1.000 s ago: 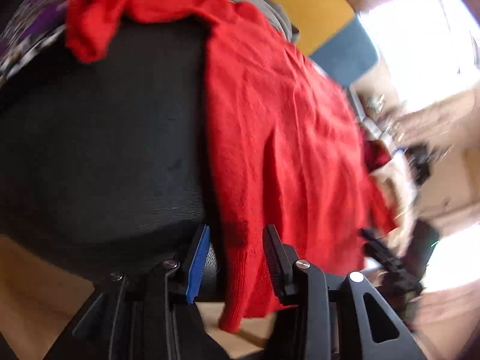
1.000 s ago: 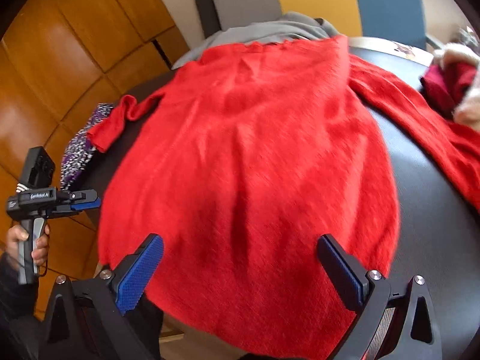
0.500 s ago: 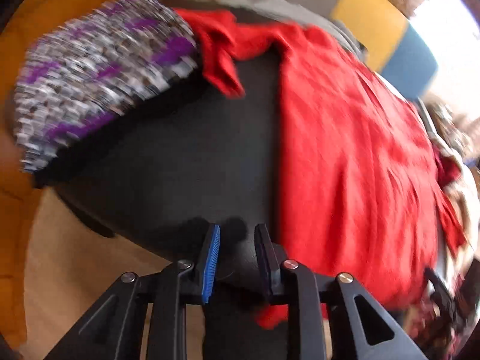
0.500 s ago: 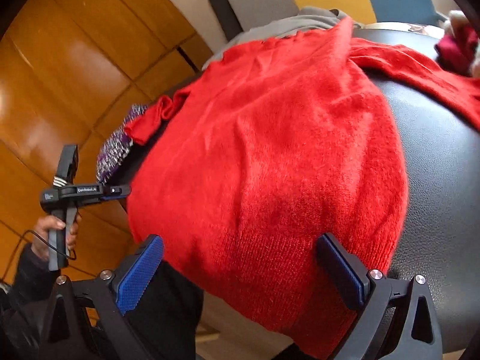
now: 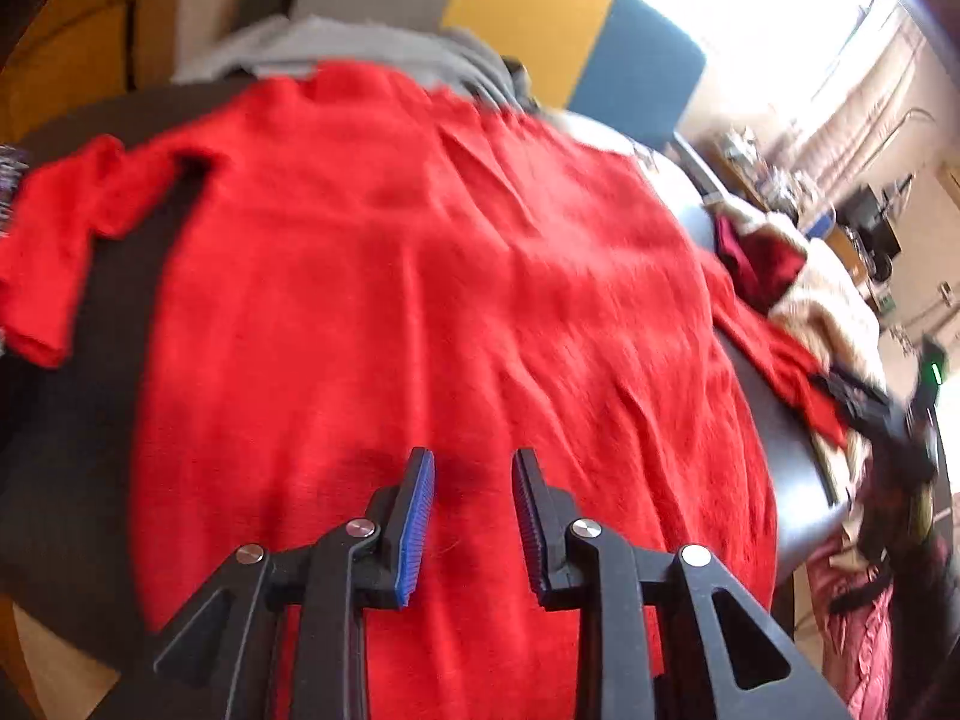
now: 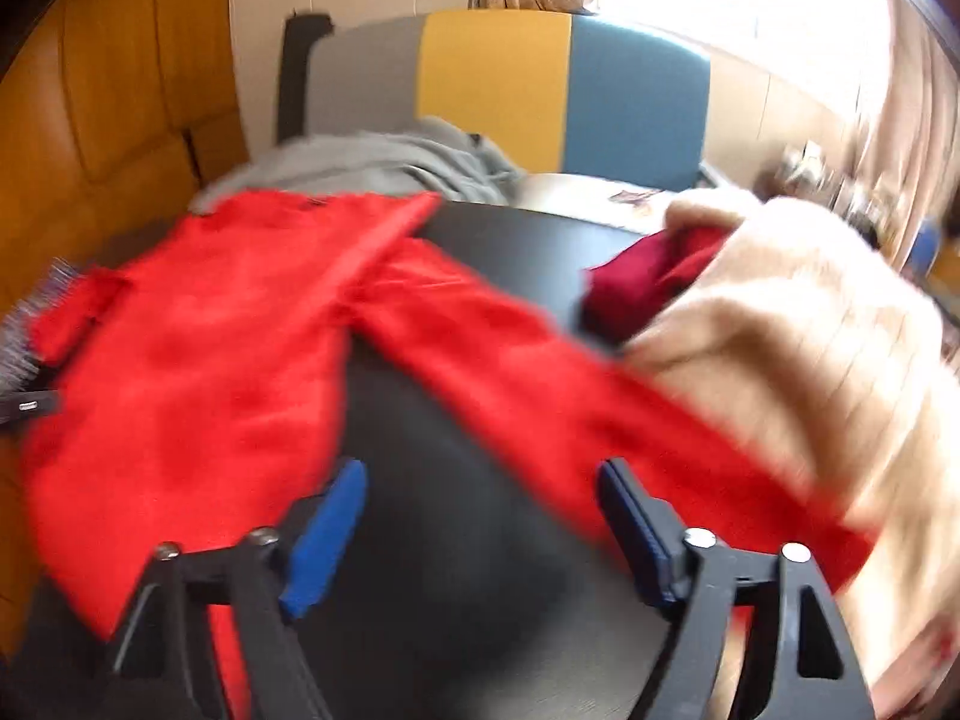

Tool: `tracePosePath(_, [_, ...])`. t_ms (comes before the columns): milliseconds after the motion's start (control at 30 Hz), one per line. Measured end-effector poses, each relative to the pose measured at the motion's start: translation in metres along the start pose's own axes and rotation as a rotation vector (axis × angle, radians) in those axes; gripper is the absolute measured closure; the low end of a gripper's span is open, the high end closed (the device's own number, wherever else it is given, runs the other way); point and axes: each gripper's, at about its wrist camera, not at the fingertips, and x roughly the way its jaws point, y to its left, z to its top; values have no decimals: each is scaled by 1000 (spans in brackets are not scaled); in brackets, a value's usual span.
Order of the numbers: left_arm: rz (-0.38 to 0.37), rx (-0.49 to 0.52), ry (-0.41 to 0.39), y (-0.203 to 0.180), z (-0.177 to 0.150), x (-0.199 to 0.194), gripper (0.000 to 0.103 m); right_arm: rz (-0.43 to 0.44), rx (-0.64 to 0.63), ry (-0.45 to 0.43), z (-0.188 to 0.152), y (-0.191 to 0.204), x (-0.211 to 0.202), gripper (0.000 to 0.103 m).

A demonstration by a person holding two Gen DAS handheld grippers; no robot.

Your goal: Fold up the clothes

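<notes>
1. The red sweater (image 5: 420, 276) lies spread flat on the dark table (image 6: 456, 540), ready for folding.
2. Left claw (image 5: 471, 480) hovers over the sweater's hem, slightly parted, gripping nothing.
3. Right claw (image 6: 480, 516) gapes wide beside the sweater's sleeve (image 6: 540, 384) (likely its next grab).
</notes>
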Motion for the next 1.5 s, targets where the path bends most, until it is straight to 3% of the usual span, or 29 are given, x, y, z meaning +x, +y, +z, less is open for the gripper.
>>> tracePosePath(67, [-3,7,18,-4,-10,10,76,-68,-70,53,12,-12,27,21])
tracePosePath(133, [-4,19,6,-5,-14,13,75,-80,-120,107,19,-21,48,21])
tracePosePath(233, [-46,1,15,3,-13,15,75,-113,-195,188,20,-26,74,21])
tracePosePath(300, [-102,-62,20,15,-12,16,75,-108,-224,226,19,-30,82,22])
tracePosePath(367, [-162,-134,21,24,-14,21,75,-82,-230,237,21,-31,80,39])
tracePosePath(433, [-206,-182,17,31,-17,21,75,-84,-271,269,20,-21,80,93])
tracePosePath(467, [-218,-193,14,33,-19,20,75,-101,-306,284,19,-14,79,97])
tracePosePath(567, [-203,-155,1,29,-23,18,75,-151,-394,320,16,4,78,98])
tracePosePath(733, [-162,-67,-6,19,-26,18,75,-362,-529,279,34,8,52,99])
tracePosePath(900, [-192,-61,15,23,-30,16,75,-624,-495,177,77,-34,2,102])
tracePosePath(1033, [-201,-36,51,25,-37,10,75,-831,-377,51,107,-71,-44,102])
tracePosePath(1067, [-203,-35,61,25,-38,9,75,-865,-349,52,108,-81,-48,101])
tracePosePath(1100, [-205,-33,71,26,-39,8,75,-897,-321,54,109,-91,-52,90])
tracePosePath(1133, [-207,-31,80,26,-39,8,75,-882,-258,62,108,-103,-57,76])
tracePosePath(1167, [-209,-35,87,24,-36,8,75,-751,-151,51,105,-113,-65,67])
tracePosePath(1200, [-209,-41,92,23,-35,8,75,-602,-63,39,100,-118,-69,44])
tracePosePath(1233, [-201,-40,97,23,-33,7,75,-509,-1,38,96,-121,-69,24])
tracePosePath(1267, [-184,-26,96,21,-32,6,75,-395,63,41,87,-120,-69,18])
tracePosePath(1333, [-141,17,88,16,-29,6,74,-255,96,43,69,-109,-68,16])
tracePosePath(1433, [-112,66,95,4,-29,10,73,-186,40,92,38,-80,-50,15])
tracePosePath(1500, [-95,91,97,-3,-30,13,72,-190,-26,143,23,-65,-28,15])
